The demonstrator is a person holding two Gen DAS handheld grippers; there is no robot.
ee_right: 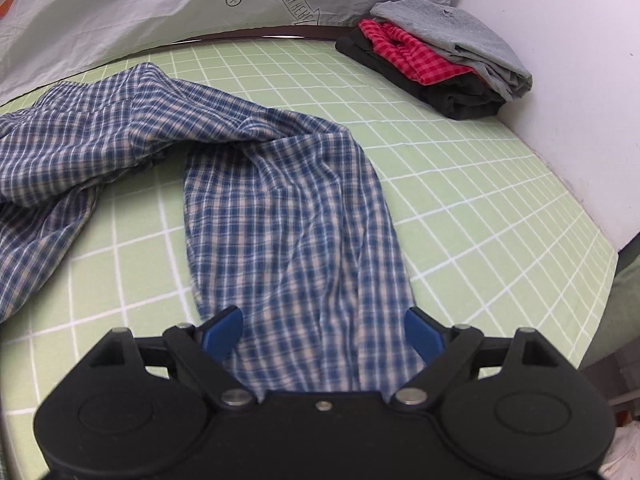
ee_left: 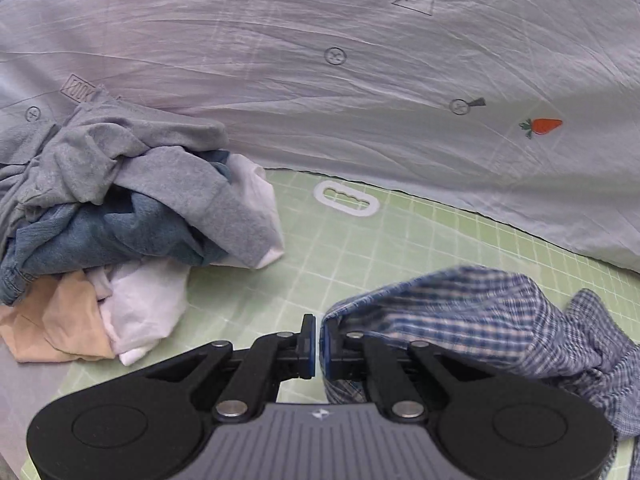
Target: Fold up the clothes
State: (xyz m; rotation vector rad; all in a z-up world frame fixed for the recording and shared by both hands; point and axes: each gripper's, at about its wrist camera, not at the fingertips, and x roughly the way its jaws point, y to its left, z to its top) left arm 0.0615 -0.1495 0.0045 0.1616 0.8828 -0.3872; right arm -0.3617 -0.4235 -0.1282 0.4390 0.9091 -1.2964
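Plaid shirt [ee_right: 280, 208] spread rumpled on green grid mat [ee_right: 460, 184]. L gripper [ee_left: 319, 344] clamped on shirt edge, pads nearly meeting. R gripper [ee_right: 324, 332] jaws wide, over shirt fabric, no grip. Unfolded pile [ee_left: 120, 208] at mat's left; folded stack [ee_right: 436, 56] far corner by wall.

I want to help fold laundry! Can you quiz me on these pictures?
1. True or false: the jaws of the right gripper stand wide open over the blue checked shirt.
2. What colour is the top piece of the folded stack? A grey, B red, C black.
3. The mat with white grid lines is coloured ____.
Key: 1 true; 2 A; 3 green.
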